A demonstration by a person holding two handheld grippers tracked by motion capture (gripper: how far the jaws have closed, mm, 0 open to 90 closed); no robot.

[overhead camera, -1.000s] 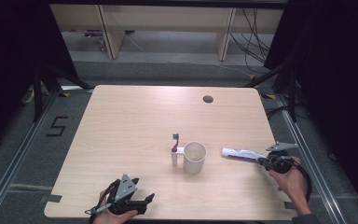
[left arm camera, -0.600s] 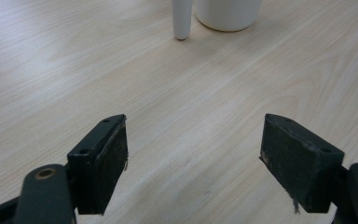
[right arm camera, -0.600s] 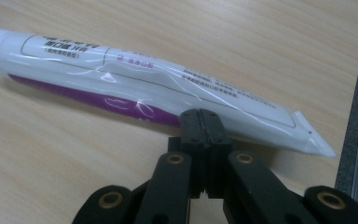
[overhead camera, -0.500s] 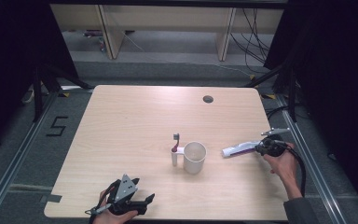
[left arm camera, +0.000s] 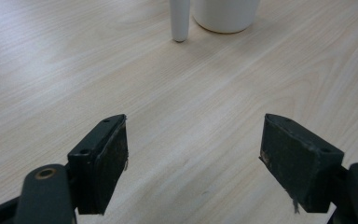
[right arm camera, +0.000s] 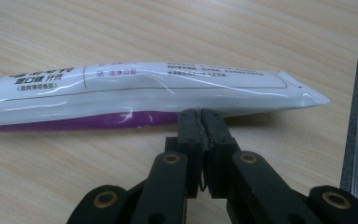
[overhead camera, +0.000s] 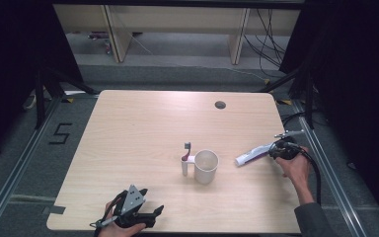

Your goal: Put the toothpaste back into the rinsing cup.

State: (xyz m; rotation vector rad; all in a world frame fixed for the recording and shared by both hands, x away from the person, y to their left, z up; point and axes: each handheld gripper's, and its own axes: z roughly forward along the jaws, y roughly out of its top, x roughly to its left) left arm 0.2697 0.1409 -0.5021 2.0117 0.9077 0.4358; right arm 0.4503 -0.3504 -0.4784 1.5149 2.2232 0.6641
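Observation:
A white and purple toothpaste tube (overhead camera: 252,154) lies tilted on the wooden table (overhead camera: 143,128) at the right. My right gripper (overhead camera: 275,149) is shut on the tube's (right arm camera: 135,93) lower edge near its flat crimped end, and the black jaws (right arm camera: 201,114) have just eased apart slightly with that edge still between them. A white cup (overhead camera: 206,166) stands mid-table, with a white toothbrush (overhead camera: 186,159) upright against its left side. My left gripper (overhead camera: 153,215) rests open at the near left edge. Its jaws (left arm camera: 193,154) stand wide and hold nothing, pointing at the cup (left arm camera: 224,14) and the toothbrush handle (left arm camera: 179,21).
A dark round cable hole (overhead camera: 220,104) sits near the table's far right edge. Metal rails (overhead camera: 335,177) run along the floor beside the right edge, close to my right hand. Shelving and cables stand beyond the far edge.
My right gripper has moved toward the far side with the tube's flat end in it, so the tube has swung from lying across to tilted. The left gripper has stayed put.

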